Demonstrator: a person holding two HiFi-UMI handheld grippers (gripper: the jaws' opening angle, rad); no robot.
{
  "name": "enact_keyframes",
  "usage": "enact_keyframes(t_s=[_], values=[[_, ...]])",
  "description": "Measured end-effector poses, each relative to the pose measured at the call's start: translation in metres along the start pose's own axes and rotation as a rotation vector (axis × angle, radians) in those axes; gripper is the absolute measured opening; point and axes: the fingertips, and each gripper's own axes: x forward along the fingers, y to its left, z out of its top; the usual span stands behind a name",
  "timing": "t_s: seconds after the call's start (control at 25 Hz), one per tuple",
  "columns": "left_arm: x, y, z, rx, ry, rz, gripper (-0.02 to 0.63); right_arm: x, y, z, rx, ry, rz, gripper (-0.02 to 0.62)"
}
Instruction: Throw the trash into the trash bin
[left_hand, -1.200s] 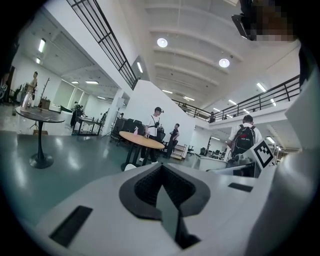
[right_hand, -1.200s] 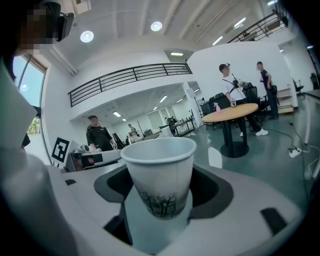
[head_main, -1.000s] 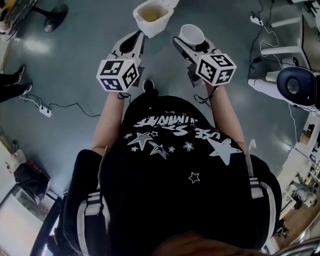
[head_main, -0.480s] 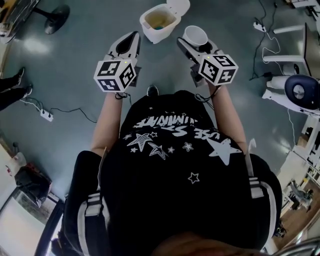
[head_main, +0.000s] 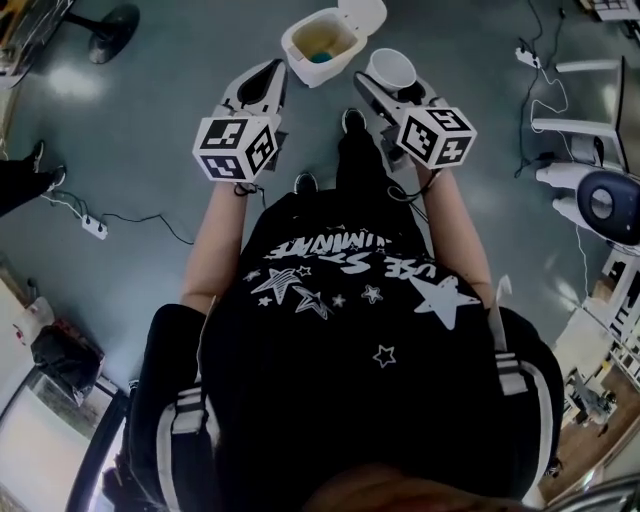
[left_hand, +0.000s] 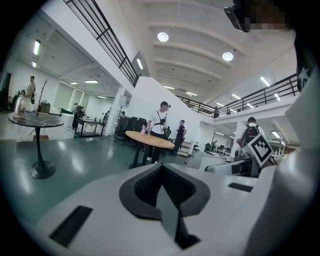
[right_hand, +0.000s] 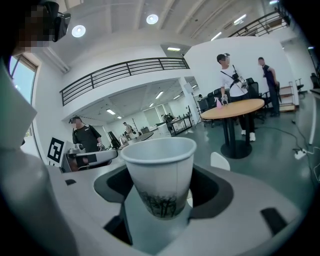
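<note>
left gripper (head_main: 266, 75): jaws closed, empty. small white plastic trash bin (head_main: 296, 42), lid flipped open, on floor ahead. right gripper (head_main: 388, 84) clamps upright white paper cup (head_main: 390, 66), beside bin, not over it. risk: early release onto that small mouth, cup clips rim and bounces out.

You wear a black short-sleeved T-shirt (head_main: 350, 330) printed with white stars and white lettering, with white bands (head_main: 183, 420) at both shoulders. Your left gripper (head_main: 266, 78) and right gripper (head_main: 384, 86) have white shells with black padded jaws. Each carries a white cube (head_main: 236, 148) with black square markers, and thin black cables (head_main: 404, 196) loop at your wrists.
</note>
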Motion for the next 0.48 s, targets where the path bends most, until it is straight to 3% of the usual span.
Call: enact_keyframes(t_s=[0.48], values=[[0.101, 0.022, 0.014, 0.013, 0.025, 0.096, 0.011, 0.077, -0.079, 0.051, -0.019, 0.047, 0.109, 0.333]])
